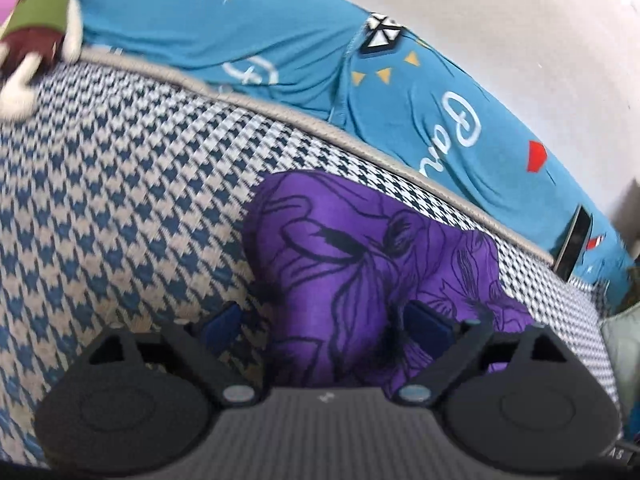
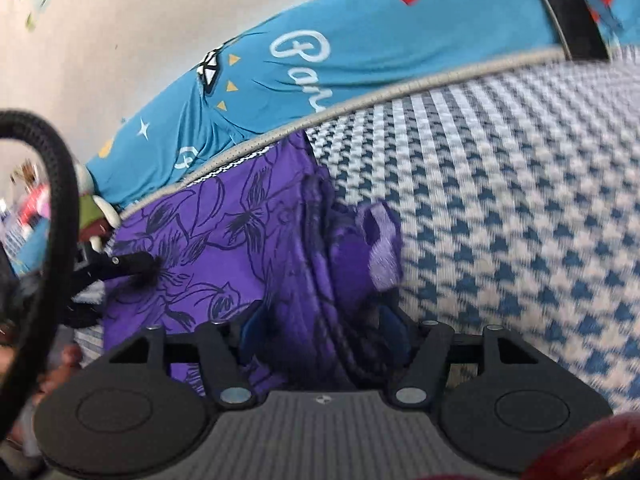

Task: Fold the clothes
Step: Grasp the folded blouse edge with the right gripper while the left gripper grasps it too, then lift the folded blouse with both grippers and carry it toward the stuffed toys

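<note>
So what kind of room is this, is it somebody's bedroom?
Probably a bedroom. The purple cloth lies on a checked cover that looks like a bed, a blue sheet with stars and writing lies beyond it along a plain wall, and a soft toy sits there.

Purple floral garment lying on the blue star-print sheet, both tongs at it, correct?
Not quite. The left wrist view shows the purple floral garment lying on the houndstooth cover; the blue star-print sheet is behind it. Both tongs, left and right, are at it.
</note>
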`<state>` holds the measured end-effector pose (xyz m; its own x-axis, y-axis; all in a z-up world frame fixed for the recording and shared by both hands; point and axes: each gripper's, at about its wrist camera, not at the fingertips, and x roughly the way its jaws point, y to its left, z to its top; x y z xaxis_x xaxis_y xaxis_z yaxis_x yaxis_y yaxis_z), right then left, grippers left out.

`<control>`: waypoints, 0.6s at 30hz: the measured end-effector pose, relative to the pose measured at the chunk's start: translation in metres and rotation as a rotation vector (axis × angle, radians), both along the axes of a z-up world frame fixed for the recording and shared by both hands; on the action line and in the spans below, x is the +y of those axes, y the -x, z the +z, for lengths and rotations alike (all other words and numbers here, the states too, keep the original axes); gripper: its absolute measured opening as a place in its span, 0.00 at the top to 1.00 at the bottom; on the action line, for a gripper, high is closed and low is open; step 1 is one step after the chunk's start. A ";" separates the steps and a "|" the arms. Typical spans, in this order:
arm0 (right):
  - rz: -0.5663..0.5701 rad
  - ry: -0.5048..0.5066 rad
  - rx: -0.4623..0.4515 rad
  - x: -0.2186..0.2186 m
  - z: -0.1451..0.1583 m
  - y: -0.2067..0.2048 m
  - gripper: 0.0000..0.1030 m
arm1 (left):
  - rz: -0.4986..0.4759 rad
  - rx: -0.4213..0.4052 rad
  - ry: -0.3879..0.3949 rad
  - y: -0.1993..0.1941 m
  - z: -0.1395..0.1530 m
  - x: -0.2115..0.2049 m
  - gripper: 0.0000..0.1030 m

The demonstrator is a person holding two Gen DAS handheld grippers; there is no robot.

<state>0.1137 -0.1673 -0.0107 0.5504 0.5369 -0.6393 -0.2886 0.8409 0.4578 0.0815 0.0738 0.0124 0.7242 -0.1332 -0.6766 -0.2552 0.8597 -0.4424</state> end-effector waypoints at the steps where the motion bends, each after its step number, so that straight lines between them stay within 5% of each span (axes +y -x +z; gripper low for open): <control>1: -0.003 -0.022 0.015 -0.002 -0.002 -0.002 0.40 | -0.001 0.002 0.013 -0.001 -0.003 0.002 0.09; 6: -0.013 -0.120 0.077 -0.006 -0.013 -0.010 0.39 | -0.024 0.008 0.007 -0.003 -0.013 0.000 0.06; 14: 0.009 -0.125 0.059 0.017 -0.018 -0.024 0.38 | -0.075 0.023 -0.021 -0.019 -0.027 -0.017 0.05; 18: 0.029 -0.114 0.049 0.032 -0.021 -0.029 0.53 | -0.093 0.027 -0.067 -0.023 -0.037 -0.029 0.15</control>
